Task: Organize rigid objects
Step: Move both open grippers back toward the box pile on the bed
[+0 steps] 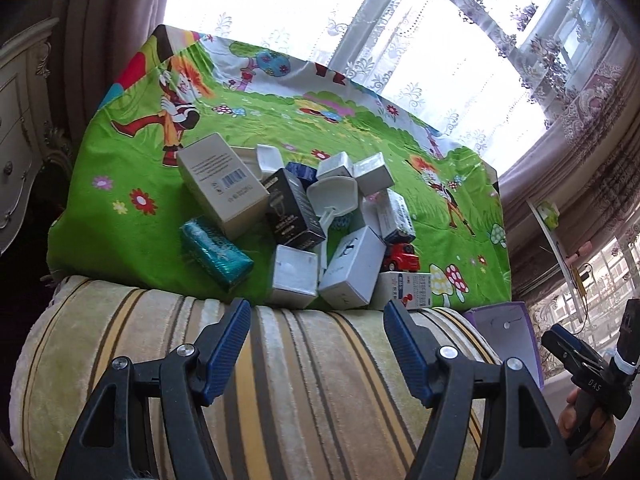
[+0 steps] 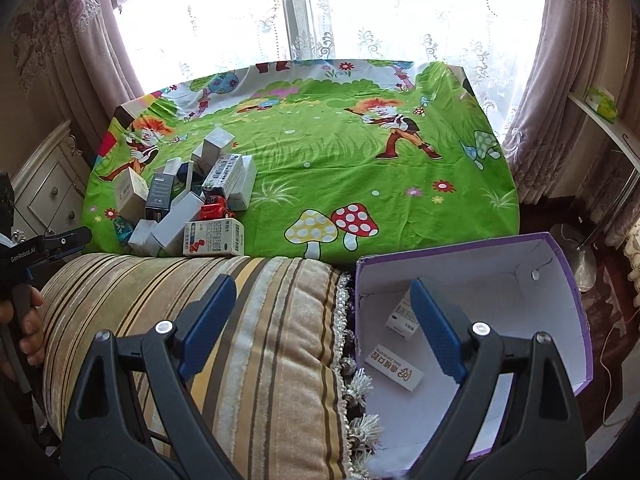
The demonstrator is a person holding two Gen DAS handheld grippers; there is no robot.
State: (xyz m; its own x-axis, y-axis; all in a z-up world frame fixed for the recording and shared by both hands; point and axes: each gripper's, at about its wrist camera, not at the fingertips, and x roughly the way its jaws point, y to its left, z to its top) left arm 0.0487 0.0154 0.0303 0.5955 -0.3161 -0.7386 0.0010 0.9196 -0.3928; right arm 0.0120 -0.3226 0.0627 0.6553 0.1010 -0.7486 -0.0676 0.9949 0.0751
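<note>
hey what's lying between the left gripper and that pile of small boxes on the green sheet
Only the striped cushion. In the left wrist view the left gripper hangs open over it, and the pile of boxes starts just past the cushion's far edge.

Green cartoon-print sheet (image 2: 320, 168); beige striped cushion (image 2: 240, 320); purple box (image 2: 568, 264); red toy car (image 1: 400, 258).

Striped cushion (image 2: 224, 320) lies between grippers and box pile (image 2: 188, 204); green sheet (image 2: 360, 184) right of pile clear; purple bin (image 2: 560, 280) open-topped.
</note>
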